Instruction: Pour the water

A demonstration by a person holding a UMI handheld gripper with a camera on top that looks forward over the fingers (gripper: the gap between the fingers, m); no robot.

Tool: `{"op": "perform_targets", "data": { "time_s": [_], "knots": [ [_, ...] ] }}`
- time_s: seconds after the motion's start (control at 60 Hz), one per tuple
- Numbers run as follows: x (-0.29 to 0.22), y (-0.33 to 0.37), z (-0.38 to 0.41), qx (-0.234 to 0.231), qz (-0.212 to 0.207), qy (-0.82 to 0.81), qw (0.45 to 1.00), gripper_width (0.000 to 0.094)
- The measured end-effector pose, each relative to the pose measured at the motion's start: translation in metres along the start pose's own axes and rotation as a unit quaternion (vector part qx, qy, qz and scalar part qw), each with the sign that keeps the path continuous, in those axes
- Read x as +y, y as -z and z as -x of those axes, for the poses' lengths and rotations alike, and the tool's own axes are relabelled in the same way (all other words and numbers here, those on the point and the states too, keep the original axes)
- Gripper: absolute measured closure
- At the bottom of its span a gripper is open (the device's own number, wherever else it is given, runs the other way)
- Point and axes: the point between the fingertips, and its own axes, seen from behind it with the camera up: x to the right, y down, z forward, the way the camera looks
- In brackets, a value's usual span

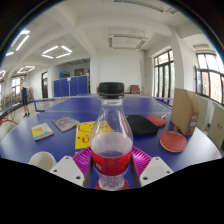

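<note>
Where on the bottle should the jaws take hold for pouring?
On the wide lower body of the bottle, at the red liquid, coming level from the near side. It stands upright between the pink pads, and the neck under the black cap narrows, giving less to press on.

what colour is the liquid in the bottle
Red, filling the lower part of the clear bottle, seen in the gripper view.

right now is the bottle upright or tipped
Upright: the bottle stands straight between the gripper fingers, black cap on top, red liquid level.

Bottle (111,140) base hidden behind tongs (112,160)
</note>
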Motion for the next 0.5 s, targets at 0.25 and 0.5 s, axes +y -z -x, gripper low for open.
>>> {"op": "perform_targets", "data": {
  "time_s": [0.25, 0.5],
  "knots": [
    [-0.018, 0.076, -0.008, 0.045, 0.043, 0.0, 0.998, 0.0084],
    [-0.02, 0.229, 0.027, 0.054, 0.074, 0.016, 0.996, 0.0082]
  ]
}}
